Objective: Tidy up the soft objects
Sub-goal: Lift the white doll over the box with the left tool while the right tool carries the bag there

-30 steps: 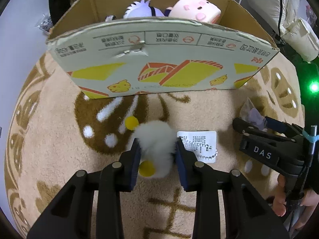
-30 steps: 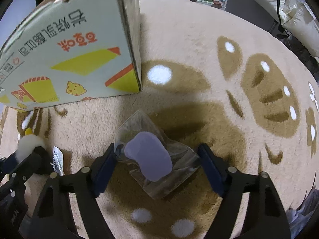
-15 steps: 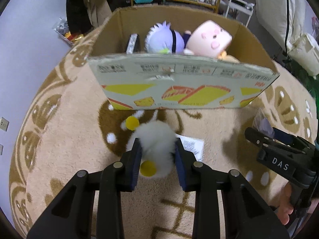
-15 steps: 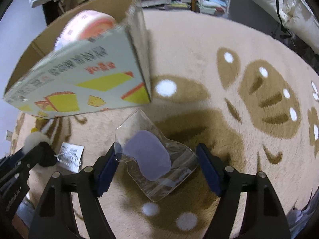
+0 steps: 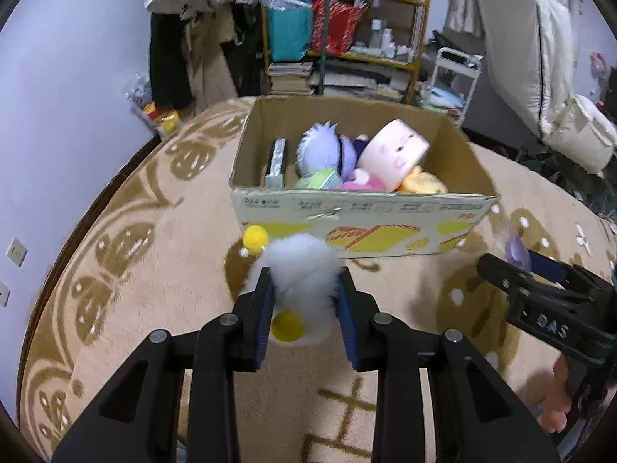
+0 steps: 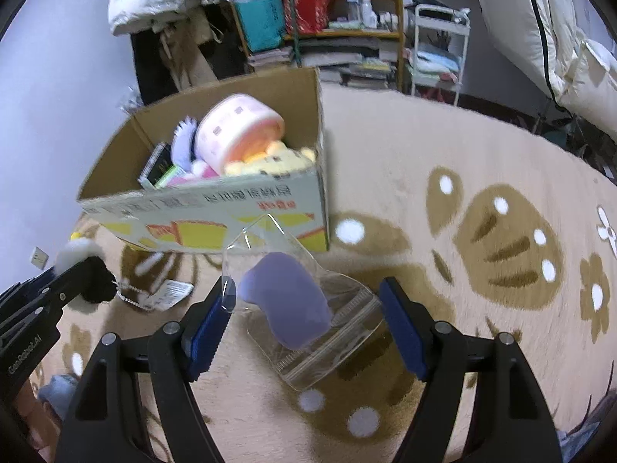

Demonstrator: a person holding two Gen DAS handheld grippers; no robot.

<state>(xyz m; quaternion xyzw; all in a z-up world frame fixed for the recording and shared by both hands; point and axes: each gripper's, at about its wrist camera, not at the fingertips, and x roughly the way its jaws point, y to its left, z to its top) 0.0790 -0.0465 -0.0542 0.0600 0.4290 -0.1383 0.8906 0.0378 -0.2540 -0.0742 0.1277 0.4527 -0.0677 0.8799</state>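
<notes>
Your right gripper [image 6: 304, 324] is holding a clear plastic zip bag [image 6: 308, 308] containing a lilac soft pad [image 6: 285, 305] above the beige patterned rug [image 6: 462, 177]. Ahead, the open cardboard box [image 6: 231, 212] is showing a pink cylindrical plush [image 6: 235, 131] and yellow plush [image 6: 270, 162].

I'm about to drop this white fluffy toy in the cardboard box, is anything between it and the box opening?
Only the box's near wall stands between the white fluffy toy, held in the left gripper, and the cardboard box. The opening is uncovered, with plush toys inside; space looks free at its left end.
</notes>
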